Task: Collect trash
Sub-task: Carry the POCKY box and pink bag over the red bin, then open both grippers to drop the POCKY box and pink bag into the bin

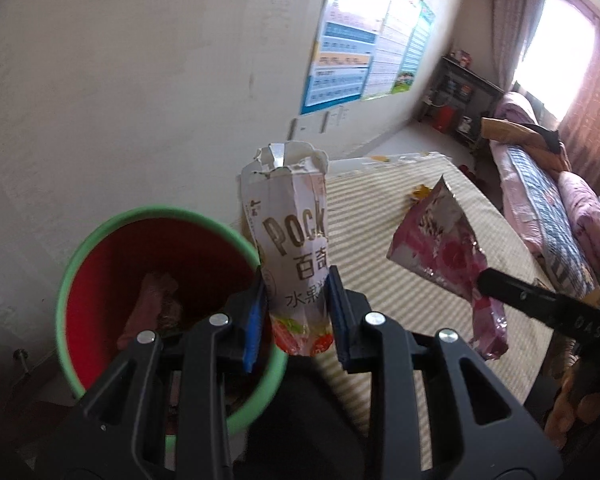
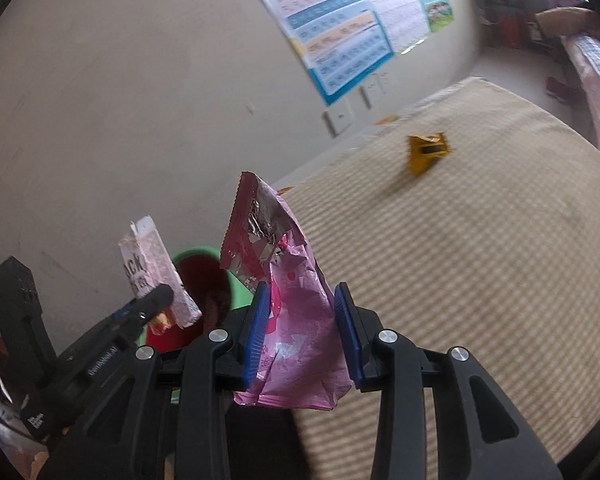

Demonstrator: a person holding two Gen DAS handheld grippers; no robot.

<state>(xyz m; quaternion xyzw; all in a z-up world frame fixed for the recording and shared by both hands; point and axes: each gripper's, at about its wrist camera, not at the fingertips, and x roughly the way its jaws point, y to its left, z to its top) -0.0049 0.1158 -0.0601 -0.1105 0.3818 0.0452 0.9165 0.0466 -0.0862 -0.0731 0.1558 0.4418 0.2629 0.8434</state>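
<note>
My left gripper (image 1: 296,280) is shut on a torn white Pocky box (image 1: 290,232), held upright beside the right rim of a green bin with a red inside (image 1: 100,248). The bin holds some wrappers. My right gripper (image 2: 302,294) is shut on a crumpled pink foil snack bag (image 2: 292,304). In the left wrist view that pink bag (image 1: 444,256) hangs over the striped table to the right. In the right wrist view the Pocky box (image 2: 156,272) and the left gripper (image 2: 156,296) sit just over the bin (image 2: 204,254).
A yellow wrapper (image 2: 426,152) lies on the beige striped tablecloth (image 2: 480,280). The table stands against a white wall with posters (image 1: 348,48). A bed with pink bedding (image 1: 548,200) and a dark shelf (image 1: 464,96) lie beyond, by a curtained window.
</note>
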